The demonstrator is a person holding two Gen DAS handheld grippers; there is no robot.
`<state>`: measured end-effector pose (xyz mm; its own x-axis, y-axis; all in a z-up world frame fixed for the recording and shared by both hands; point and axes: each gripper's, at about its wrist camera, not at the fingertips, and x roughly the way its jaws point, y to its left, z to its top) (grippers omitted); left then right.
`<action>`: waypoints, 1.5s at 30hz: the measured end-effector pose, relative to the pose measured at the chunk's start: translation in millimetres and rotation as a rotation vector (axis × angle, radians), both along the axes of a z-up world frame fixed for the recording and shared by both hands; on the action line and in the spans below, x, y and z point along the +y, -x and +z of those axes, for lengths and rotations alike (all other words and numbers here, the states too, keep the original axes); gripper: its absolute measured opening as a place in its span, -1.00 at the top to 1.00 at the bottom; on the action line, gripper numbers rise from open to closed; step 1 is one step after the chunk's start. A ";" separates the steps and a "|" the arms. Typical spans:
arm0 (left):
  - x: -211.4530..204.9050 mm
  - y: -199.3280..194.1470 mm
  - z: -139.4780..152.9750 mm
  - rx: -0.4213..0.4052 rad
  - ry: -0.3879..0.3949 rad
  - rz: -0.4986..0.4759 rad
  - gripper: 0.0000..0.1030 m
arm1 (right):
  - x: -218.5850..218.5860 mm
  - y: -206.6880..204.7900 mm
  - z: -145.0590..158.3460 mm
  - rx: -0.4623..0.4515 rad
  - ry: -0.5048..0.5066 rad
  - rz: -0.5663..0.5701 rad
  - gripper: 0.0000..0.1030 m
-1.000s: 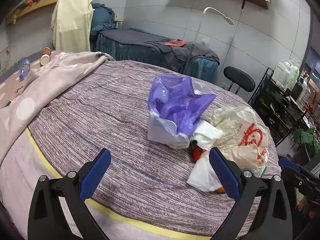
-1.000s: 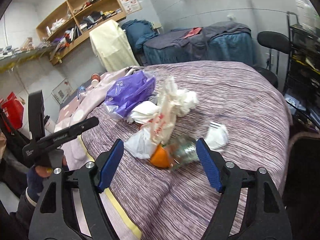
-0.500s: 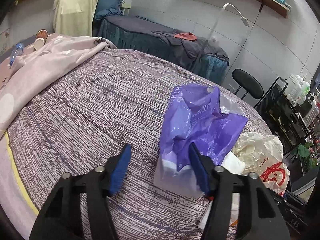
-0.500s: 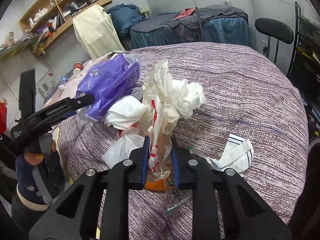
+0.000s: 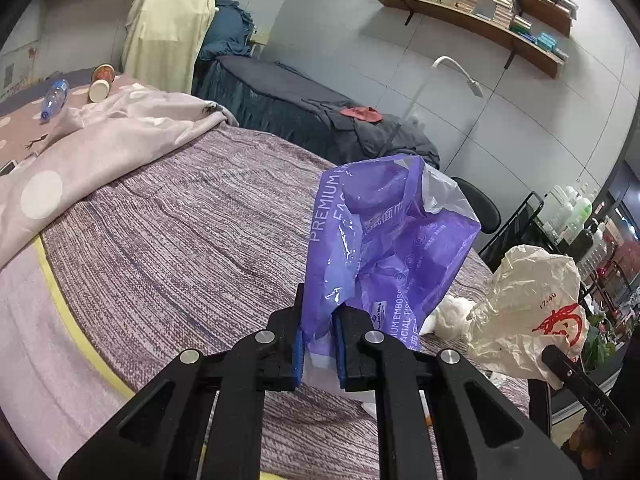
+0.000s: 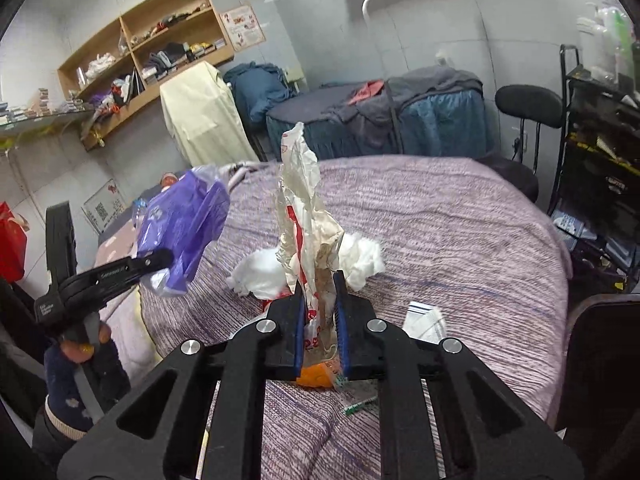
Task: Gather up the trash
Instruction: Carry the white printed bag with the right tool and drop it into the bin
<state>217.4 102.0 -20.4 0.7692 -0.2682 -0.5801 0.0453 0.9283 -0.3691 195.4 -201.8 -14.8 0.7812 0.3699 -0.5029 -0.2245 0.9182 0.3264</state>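
Trash lies heaped on the striped purple bedspread (image 6: 460, 240), and two pieces of it are already pinched. The purple plastic wrapper (image 5: 384, 252), printed with white lettering, stands up from the left gripper (image 5: 318, 354), whose blue-padded jaws have just been closing and now clamp its lower edge, the film bunched between them. Just beside it, toward the right, the cream plastic bag with red print (image 6: 308, 216) rises in a crumpled spire from the right gripper (image 6: 318, 332); those jaws have just been closing too and now squeeze the bag's neck.

Around the base of that bag sit wads of white tissue (image 6: 362, 256), touching it on both sides. Below the right gripper's fingers an orange object (image 6: 314, 378) peeks out, too hidden to name. A folded white packet with dark stripes (image 6: 424, 320) lies flat nearby on the spread.

From the right wrist view, a hand in a dark patterned sleeve (image 6: 76, 364) grips the left tool's handle. Farther off, a pale polka-dot blanket (image 5: 100, 152) is rumpled at the bed's far edge, with a water bottle (image 5: 54, 98) and a paper cup (image 5: 100, 88) lying beyond it.
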 end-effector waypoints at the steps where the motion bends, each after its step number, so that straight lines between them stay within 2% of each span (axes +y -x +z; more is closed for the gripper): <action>1: -1.8 6.8 3.4 -0.011 0.000 -0.004 0.77 | -4.2 6.9 4.1 -0.014 -0.001 -0.004 0.74; 6: -24.4 41.9 21.3 -0.077 -0.019 -0.044 0.77 | -23.2 38.3 18.0 -0.069 -0.003 -0.027 0.74; 12: -62.6 73.0 36.3 -0.140 -0.057 -0.101 0.77 | -52.1 73.9 21.1 -0.103 -0.014 -0.074 0.74; 17: -91.4 89.2 39.2 -0.157 -0.052 -0.165 0.77 | -80.5 94.6 17.4 -0.105 -0.016 -0.129 0.74; 28: -158.3 108.5 29.2 -0.142 -0.033 -0.309 0.77 | -149.8 132.8 -18.3 -0.028 -0.012 -0.301 0.73; 37: -211.7 117.8 15.1 -0.115 -0.058 -0.427 0.77 | -206.3 146.2 -75.2 0.131 0.004 -0.463 0.73; 40: -225.6 120.1 11.3 -0.105 -0.063 -0.457 0.77 | -216.7 147.5 -98.5 0.184 -0.013 -0.494 0.62; 42: -233.6 122.0 9.2 -0.102 -0.071 -0.472 0.77 | -221.3 146.1 -110.3 0.208 -0.021 -0.506 0.46; 43: -237.7 122.2 7.8 -0.099 -0.075 -0.480 0.77 | -222.3 145.6 -114.9 0.222 -0.022 -0.514 0.14; 44: -241.2 122.3 6.2 -0.095 -0.078 -0.488 0.77 | -224.6 145.9 -119.0 0.227 -0.031 -0.526 -0.07; 45: -245.8 123.3 5.0 -0.092 -0.079 -0.493 0.77 | -226.7 147.1 -121.8 0.228 -0.041 -0.538 -0.10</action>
<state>94.1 -143.8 -15.4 0.6109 -0.5702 -0.5493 0.5143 0.8133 -0.2723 48.2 -428.6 -136.7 0.7385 -0.0258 -0.6738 0.3493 0.8693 0.3496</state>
